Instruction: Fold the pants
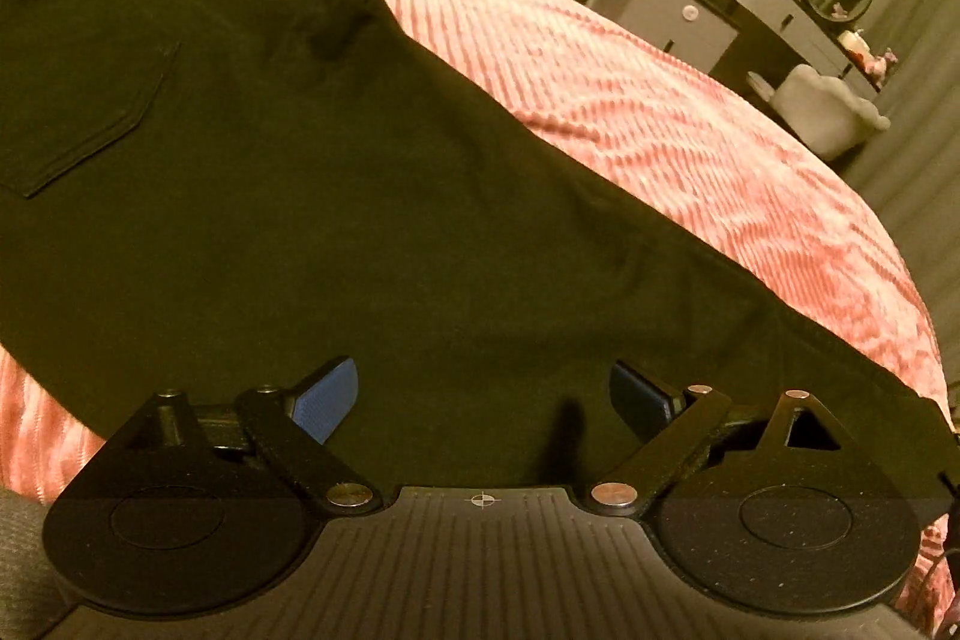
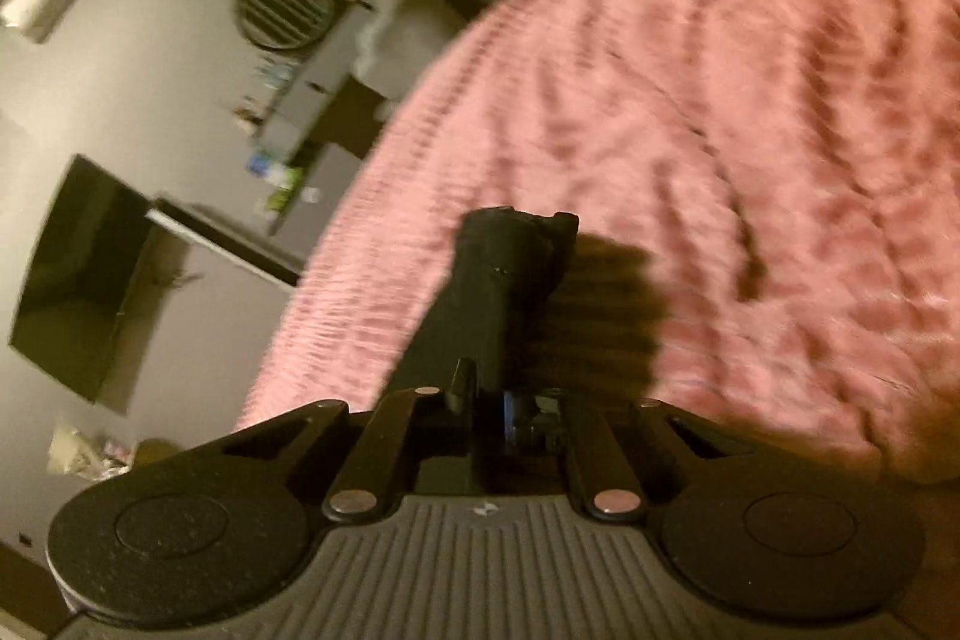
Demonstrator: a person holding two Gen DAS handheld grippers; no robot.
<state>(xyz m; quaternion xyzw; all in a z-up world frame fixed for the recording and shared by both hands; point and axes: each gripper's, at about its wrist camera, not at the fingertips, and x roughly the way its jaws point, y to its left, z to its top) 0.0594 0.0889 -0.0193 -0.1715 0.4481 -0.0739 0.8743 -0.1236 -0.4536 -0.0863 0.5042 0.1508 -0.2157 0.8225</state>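
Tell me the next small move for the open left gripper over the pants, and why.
Probably lower the left gripper and close it on the near edge of the black pants. Its jaws stand wide apart just above the cloth and hold nothing, while the right gripper is already shut on a bunched black piece of fabric above the pink bedspread.

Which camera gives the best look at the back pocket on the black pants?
The left wrist view: the back pocket lies flat and sharp on the black pants. The right wrist view shows only a pinched bunch of dark fabric, blurred, with no pocket.
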